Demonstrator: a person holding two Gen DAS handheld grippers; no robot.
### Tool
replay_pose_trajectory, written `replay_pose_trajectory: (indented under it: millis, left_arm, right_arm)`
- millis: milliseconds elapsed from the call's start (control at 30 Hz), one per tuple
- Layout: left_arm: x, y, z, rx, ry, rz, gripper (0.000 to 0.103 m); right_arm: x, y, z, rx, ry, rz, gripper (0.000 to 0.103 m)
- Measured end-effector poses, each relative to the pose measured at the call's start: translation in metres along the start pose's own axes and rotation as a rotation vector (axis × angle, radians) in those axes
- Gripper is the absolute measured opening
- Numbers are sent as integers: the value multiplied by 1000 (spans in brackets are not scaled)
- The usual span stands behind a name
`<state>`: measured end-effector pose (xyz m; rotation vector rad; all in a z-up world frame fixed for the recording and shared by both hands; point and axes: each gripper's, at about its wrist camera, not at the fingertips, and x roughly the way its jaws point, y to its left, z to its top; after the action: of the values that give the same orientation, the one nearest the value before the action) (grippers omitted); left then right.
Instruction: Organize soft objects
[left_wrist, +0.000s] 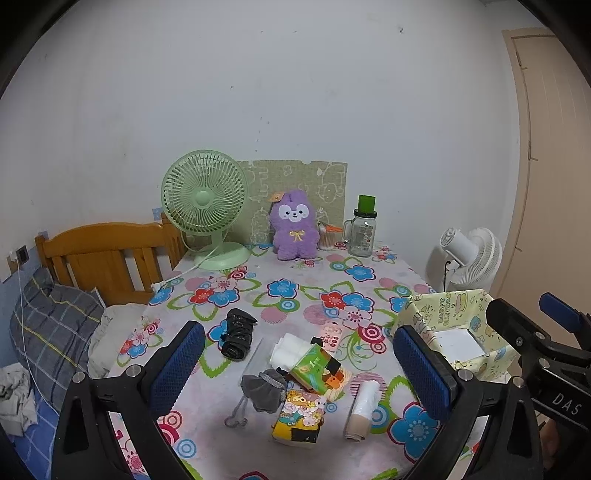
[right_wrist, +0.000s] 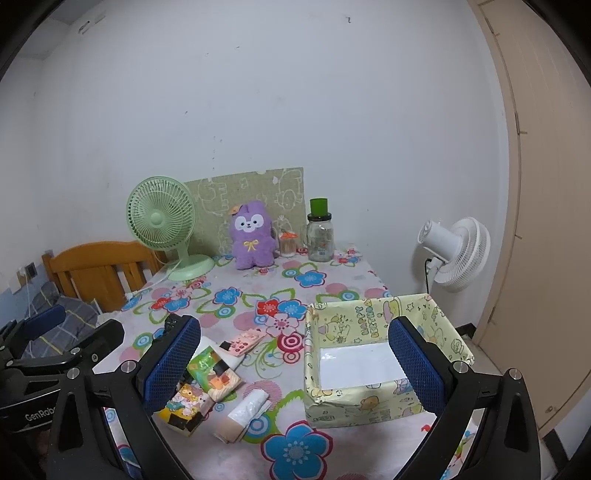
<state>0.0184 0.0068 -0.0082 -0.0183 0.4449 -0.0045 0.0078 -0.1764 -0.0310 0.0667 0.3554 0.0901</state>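
Observation:
Soft items lie in a loose pile on the floral tablecloth (left_wrist: 295, 295): a black rolled cloth (left_wrist: 237, 333), a grey drawstring pouch (left_wrist: 265, 391), a green tissue pack (left_wrist: 317, 369), a yellow cartoon tissue pack (left_wrist: 300, 417), a white-and-beige roll (left_wrist: 364, 410) and white folded tissue (left_wrist: 290, 349). A yellow paper-covered box (right_wrist: 376, 354) stands open and empty at the right. My left gripper (left_wrist: 299, 373) is open above the pile. My right gripper (right_wrist: 295, 365) is open, between the pile and the box.
A green desk fan (left_wrist: 205, 201), a purple plush bunny (left_wrist: 294, 225), a glass jar with green lid (left_wrist: 364, 230) and a small cup (left_wrist: 327, 236) stand at the table's far edge. A white floor fan (right_wrist: 456, 253) is at the right, a bed (left_wrist: 55, 332) at the left.

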Motion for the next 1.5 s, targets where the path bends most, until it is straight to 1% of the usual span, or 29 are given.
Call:
replay_pose_trajectory:
  millis: [367, 1500]
  left_arm:
    - [-1, 2, 4, 2, -7, -2, 102]
    - [7, 2, 4, 12, 16, -4, 101]
  right_arm:
    - [-1, 2, 4, -3, -2, -2, 103]
    - [9, 1, 4, 2, 20, -3, 103]
